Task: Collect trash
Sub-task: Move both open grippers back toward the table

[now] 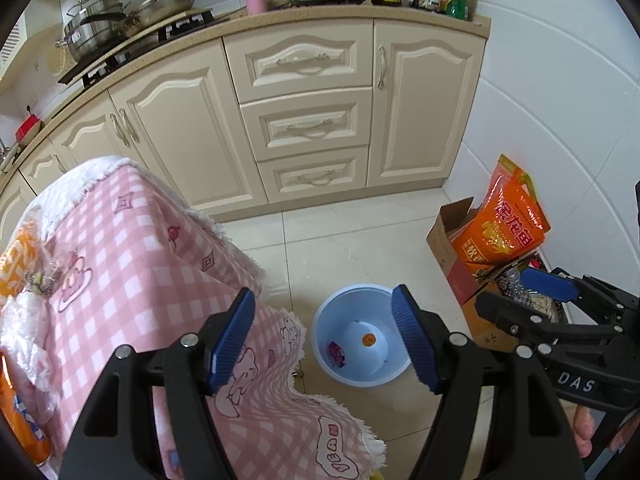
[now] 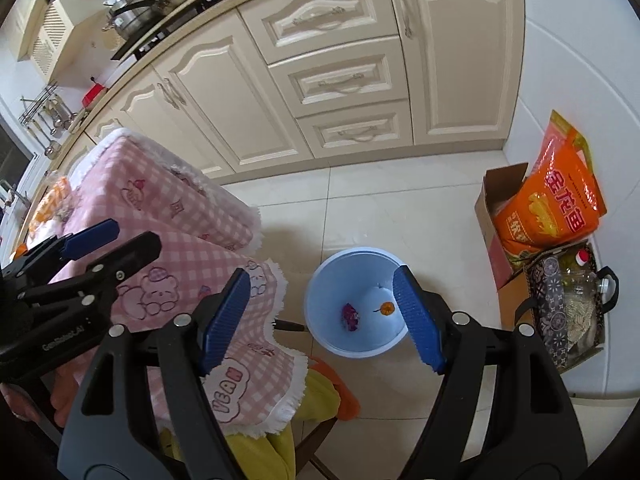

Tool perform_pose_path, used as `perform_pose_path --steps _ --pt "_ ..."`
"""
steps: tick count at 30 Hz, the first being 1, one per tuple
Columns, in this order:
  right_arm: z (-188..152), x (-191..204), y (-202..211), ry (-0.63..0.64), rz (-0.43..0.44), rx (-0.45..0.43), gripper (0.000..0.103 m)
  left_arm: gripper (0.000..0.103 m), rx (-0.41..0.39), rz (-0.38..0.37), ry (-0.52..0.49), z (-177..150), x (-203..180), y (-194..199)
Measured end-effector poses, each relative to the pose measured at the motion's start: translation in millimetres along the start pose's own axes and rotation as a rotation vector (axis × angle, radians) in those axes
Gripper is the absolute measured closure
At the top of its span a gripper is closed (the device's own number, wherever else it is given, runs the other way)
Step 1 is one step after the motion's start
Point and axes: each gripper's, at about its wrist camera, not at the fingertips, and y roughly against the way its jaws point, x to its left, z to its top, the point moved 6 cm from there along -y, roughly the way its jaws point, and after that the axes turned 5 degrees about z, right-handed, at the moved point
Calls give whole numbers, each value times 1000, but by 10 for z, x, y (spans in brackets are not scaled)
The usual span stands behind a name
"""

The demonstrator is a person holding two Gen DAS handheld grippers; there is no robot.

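Note:
A light-blue bin [image 1: 344, 290] stands on the tiled floor beside the table. In it lie a purple wrapper [image 1: 336, 354] and a small orange scrap [image 1: 368, 339]. My left gripper [image 1: 324, 340] hangs open above the bin and the table edge, with nothing between its fingers. In the right wrist view my right gripper [image 2: 322, 316] is open too, over the same bin [image 2: 320, 280], which frames the purple wrapper [image 2: 350, 314] and orange scrap [image 2: 387, 308]. Each gripper shows in the other's view: the right gripper [image 1: 520, 300] and the left gripper [image 2: 116, 246]. Crumpled wrappers [image 1: 40, 280] lie on the table at far left.
The pink checked cloth [image 1: 140, 240] drapes the table, with an orange bottle [image 1: 20, 420] at its near left. A cardboard box [image 2: 492, 216] with an orange bag [image 2: 556, 200] and a patterned bag [image 2: 560, 312] stand by the right wall. Cream cabinets [image 1: 304, 128] run behind. A yellow-cushioned seat [image 2: 312, 400] sits below the table.

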Motion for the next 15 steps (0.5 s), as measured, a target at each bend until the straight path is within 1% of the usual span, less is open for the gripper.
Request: perform_pose_path --steps 8,15 --pt "-91 298 282 25 17 -51 30 33 -55 3 7 -82 52 361" --pt "-165 588 516 52 31 -91 30 33 -117 19 39 -166 225 730"
